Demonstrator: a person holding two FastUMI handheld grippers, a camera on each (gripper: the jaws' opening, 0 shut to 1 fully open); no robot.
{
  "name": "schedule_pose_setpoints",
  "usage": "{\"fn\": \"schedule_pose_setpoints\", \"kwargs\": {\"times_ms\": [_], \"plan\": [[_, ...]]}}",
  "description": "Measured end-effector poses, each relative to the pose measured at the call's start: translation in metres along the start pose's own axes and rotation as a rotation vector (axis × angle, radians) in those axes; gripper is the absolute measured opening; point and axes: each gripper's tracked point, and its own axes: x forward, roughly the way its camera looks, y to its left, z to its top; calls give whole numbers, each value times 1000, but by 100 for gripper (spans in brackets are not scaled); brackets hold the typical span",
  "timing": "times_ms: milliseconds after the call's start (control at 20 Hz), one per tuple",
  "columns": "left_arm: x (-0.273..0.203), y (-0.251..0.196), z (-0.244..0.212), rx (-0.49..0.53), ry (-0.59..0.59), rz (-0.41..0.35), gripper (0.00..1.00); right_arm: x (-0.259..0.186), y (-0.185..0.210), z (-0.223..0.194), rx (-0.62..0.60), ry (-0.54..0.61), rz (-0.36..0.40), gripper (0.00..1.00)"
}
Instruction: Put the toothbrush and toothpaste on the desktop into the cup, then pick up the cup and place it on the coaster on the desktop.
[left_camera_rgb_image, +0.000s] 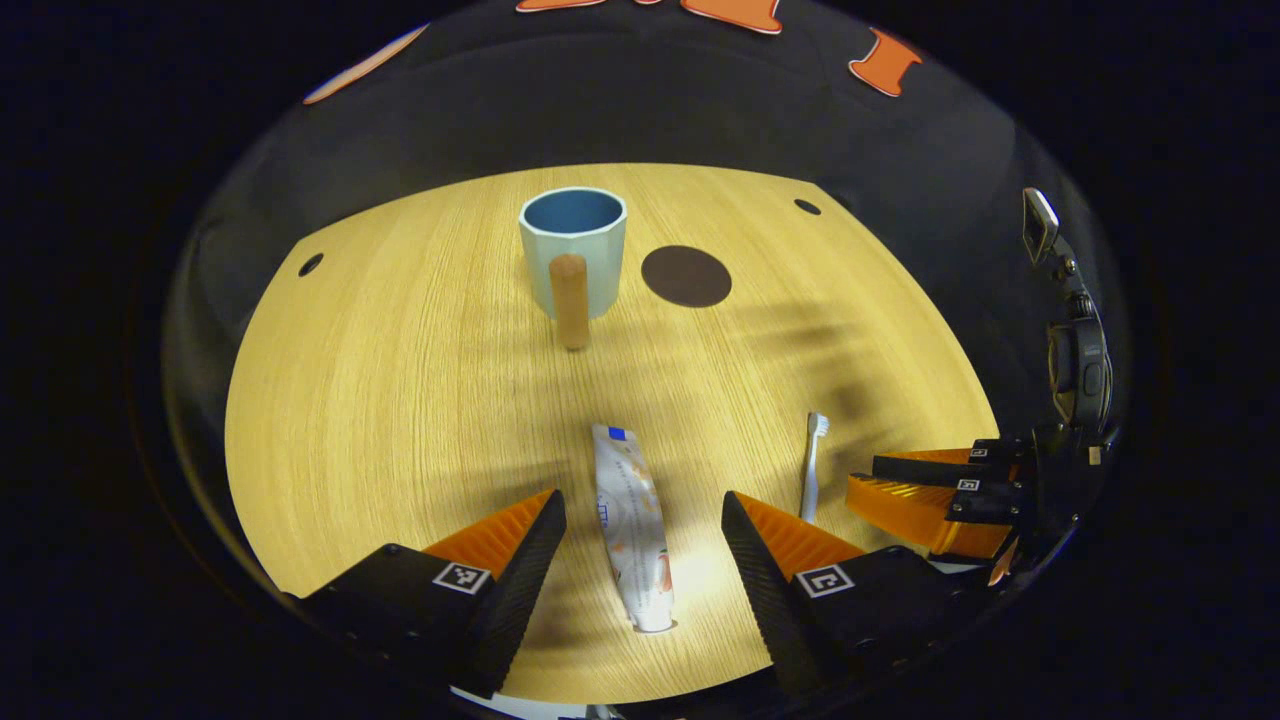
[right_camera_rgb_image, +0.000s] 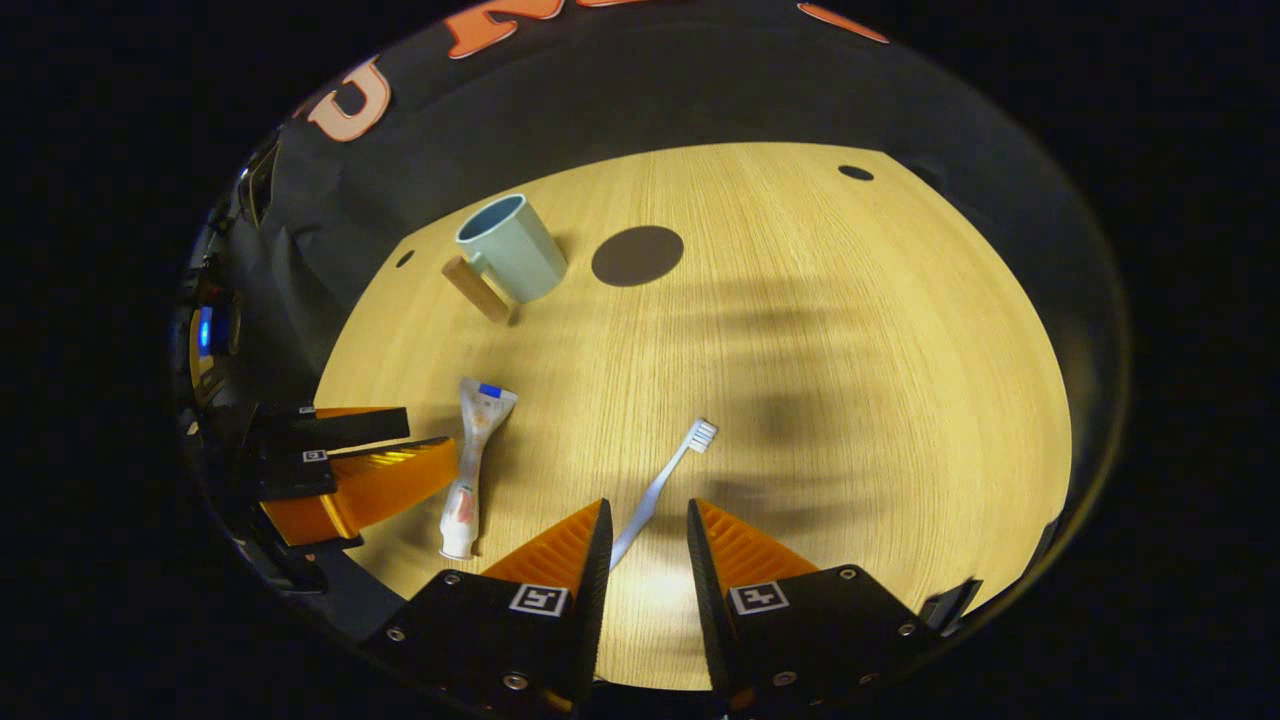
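A pale blue cup (left_camera_rgb_image: 572, 250) with a wooden handle (left_camera_rgb_image: 570, 300) stands upright at the far middle of the wooden desktop (left_camera_rgb_image: 400, 400). Just to its right lies a dark round coaster (left_camera_rgb_image: 686, 276). The toothpaste tube (left_camera_rgb_image: 630, 525) lies flat between the spread fingers of my left gripper (left_camera_rgb_image: 640, 510), which is open and not pressing on it. The white toothbrush (left_camera_rgb_image: 813, 465) lies to the tube's right. In the right gripper view, the toothbrush (right_camera_rgb_image: 665, 475) points its handle into the gap of my right gripper (right_camera_rgb_image: 648, 508), which is open. The cup (right_camera_rgb_image: 510, 250), coaster (right_camera_rgb_image: 637, 256) and tube (right_camera_rgb_image: 472, 465) lie to the left.
The other gripper shows at the right edge of the left gripper view (left_camera_rgb_image: 940, 490), and at the left edge of the right gripper view (right_camera_rgb_image: 360, 470). Small dark holes (left_camera_rgb_image: 310, 264) (left_camera_rgb_image: 807, 207) mark the desktop's far corners. The black cloth wall rises behind the desk.
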Motion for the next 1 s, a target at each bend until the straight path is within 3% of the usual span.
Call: {"fn": "schedule_pose_setpoints", "kwargs": {"times_ms": [150,300,400,500,550,650,900,1000], "plan": [[10,0,-4,-8,40,-3,95,15,3,-7,23,51,4,36],[12,3,0,-24,55,-4,95,27,5,-11,11,74,-17,34],[14,4,2,-41,77,-8,89,34,7,-9,18,75,-21,34],[18,3,-5,-58,105,-12,89,36,3,-5,18,60,-41,29],[20,2,-8,-65,119,-13,89,37,1,-4,14,57,-41,20],[25,-1,-14,-85,144,-17,86,37,2,-4,17,71,-19,13],[36,-5,-30,-84,188,-3,86,36,1,-1,19,72,-8,9],[40,-1,-35,-96,214,17,67,36,0,0,11,59,7,10]]}}
